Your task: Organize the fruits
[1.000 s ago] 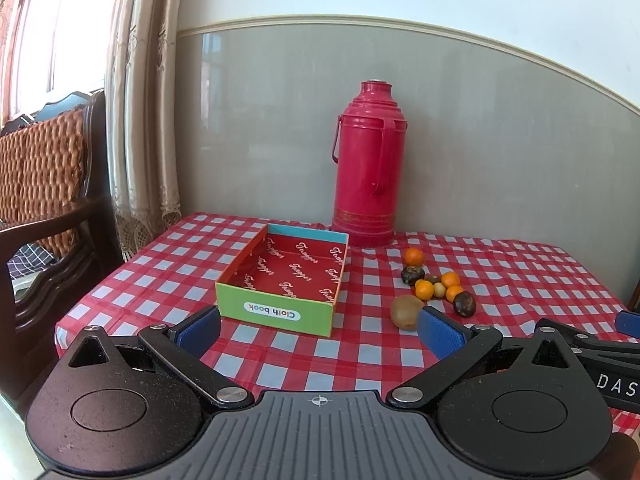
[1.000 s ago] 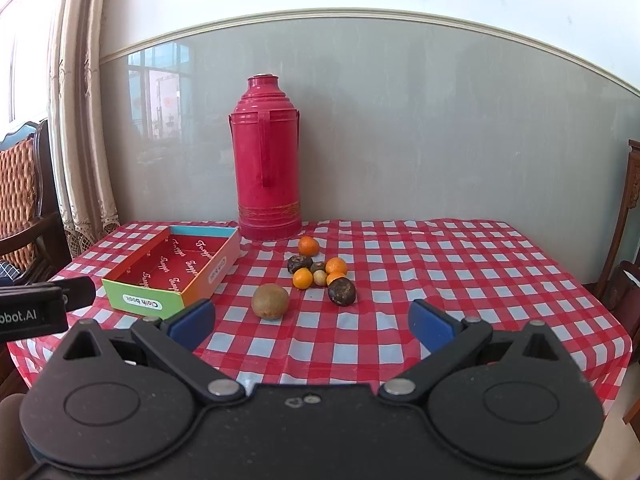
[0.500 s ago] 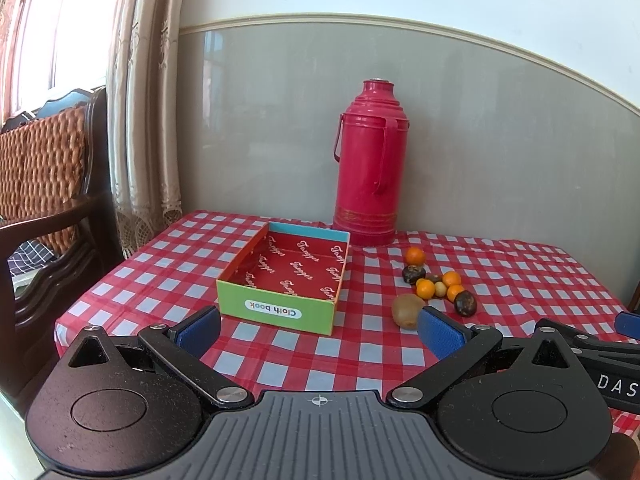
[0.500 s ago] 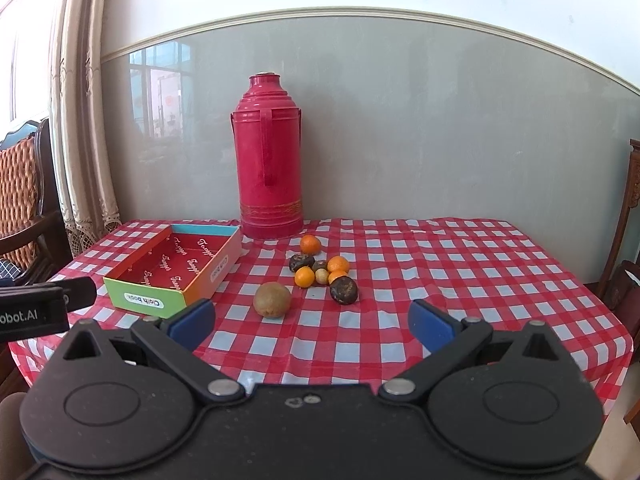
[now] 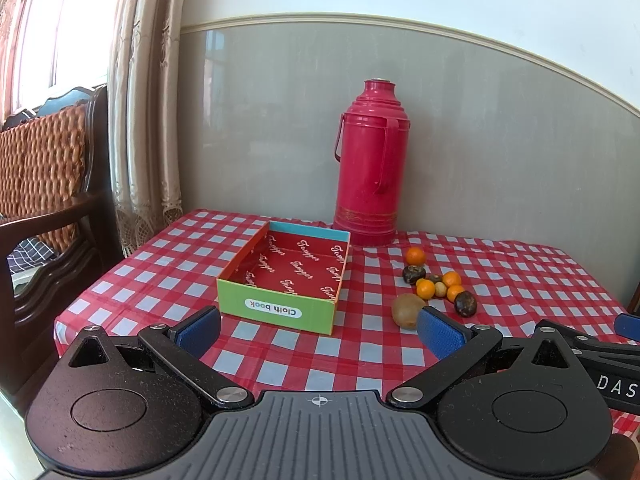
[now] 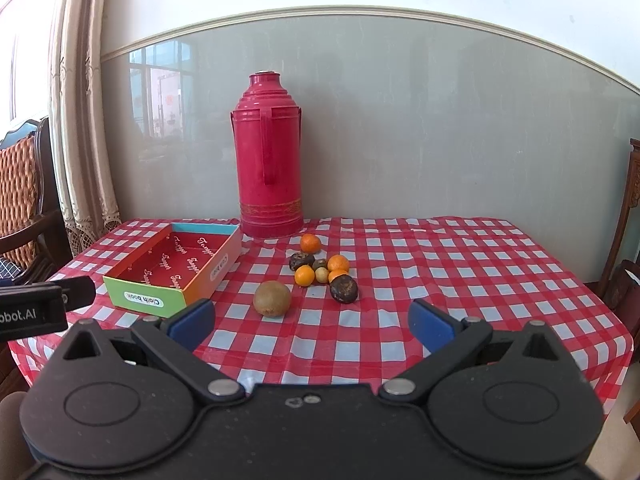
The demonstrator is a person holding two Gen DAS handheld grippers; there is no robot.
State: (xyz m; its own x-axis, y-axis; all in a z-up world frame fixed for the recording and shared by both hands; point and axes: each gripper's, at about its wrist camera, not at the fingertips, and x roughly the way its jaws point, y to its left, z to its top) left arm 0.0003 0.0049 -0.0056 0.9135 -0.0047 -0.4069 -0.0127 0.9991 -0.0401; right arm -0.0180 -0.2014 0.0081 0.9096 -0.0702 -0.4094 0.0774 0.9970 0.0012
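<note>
An open cardboard box point(image 5: 286, 268) point(image 6: 180, 260) with a red inside and a green front lies on the red-checked table. To its right lies a cluster of fruit: a brown kiwi point(image 5: 408, 311) point(image 6: 272, 298), several small oranges point(image 6: 310, 243), two dark wrinkled fruits point(image 6: 343, 289) and a small pale one point(image 6: 321, 275). My left gripper point(image 5: 320, 330) is open and empty, in front of the box. My right gripper point(image 6: 311, 320) is open and empty, in front of the kiwi. Both are near the table's front edge.
A tall red thermos point(image 5: 370, 172) point(image 6: 271, 156) stands at the back by the wall. A wooden chair with an orange cushion point(image 5: 44, 184) is at the left, another chair point(image 6: 624, 248) at the right. The red-checked tablecloth point(image 6: 460, 264) covers the table.
Both grippers have drifted very slightly; the scene sits marginally lower and to the right in the views. Nothing on the table has moved.
</note>
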